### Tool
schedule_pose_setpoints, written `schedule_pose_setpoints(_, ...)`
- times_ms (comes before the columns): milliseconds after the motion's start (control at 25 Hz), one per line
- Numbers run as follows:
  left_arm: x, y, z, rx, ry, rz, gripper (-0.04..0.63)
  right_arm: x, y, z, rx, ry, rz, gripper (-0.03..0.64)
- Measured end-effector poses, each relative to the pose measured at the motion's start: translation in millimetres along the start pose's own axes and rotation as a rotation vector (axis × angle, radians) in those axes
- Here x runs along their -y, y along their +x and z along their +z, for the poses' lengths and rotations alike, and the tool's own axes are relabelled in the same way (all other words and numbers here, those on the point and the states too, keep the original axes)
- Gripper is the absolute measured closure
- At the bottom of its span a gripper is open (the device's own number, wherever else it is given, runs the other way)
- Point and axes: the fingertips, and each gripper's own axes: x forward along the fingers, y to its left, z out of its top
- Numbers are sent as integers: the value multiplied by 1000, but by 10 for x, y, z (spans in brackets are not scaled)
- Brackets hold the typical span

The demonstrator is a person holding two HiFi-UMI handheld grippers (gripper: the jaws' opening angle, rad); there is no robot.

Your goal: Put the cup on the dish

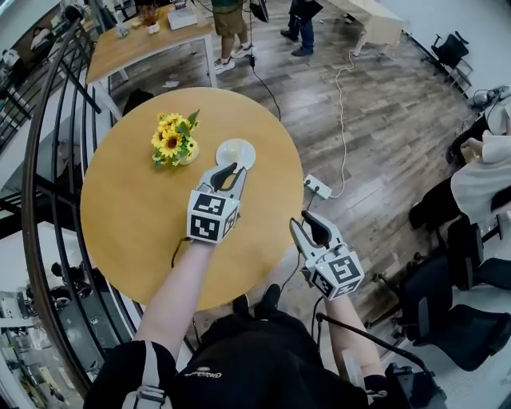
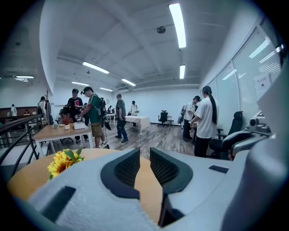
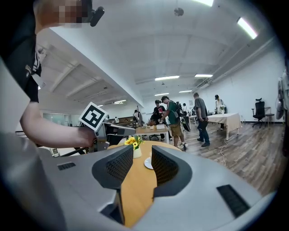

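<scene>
- A round wooden table point(image 1: 128, 208) stands on grey-brown plank flooring point(image 1: 383, 120) beside a dark curved railing point(image 1: 40, 160).
- On the tabletop, a small vase of sunflowers point(image 1: 172, 140) stands just beside a white dish point(image 1: 249, 148), on which a pale cup point(image 1: 231, 150) appears to rest.
- The left gripper point(image 1: 234, 172) hangs over the table near the dish, its jaws a narrow gap apart with nothing between them.
- The right gripper point(image 1: 303, 221) is held past the table's edge, its jaws slightly apart and empty.
- A power strip point(image 1: 318, 187) lies on the floor.
- People point(image 1: 227, 24) stand by a second table point(image 1: 144, 44).
- Strip lights point(image 2: 177, 25) run along the ceiling.
</scene>
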Motion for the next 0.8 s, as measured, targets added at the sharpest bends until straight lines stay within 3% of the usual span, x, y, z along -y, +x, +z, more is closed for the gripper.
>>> schedule_pose_setpoints(320, 471, -806, 441, 103, 76, -44, 549, -291, -310, 390, 61, -10, 15, 491)
schedule_pose_setpoints(800, 746, -1210, 599, 168, 12, -107, 589, -433, -332, 797, 137, -45, 35, 506)
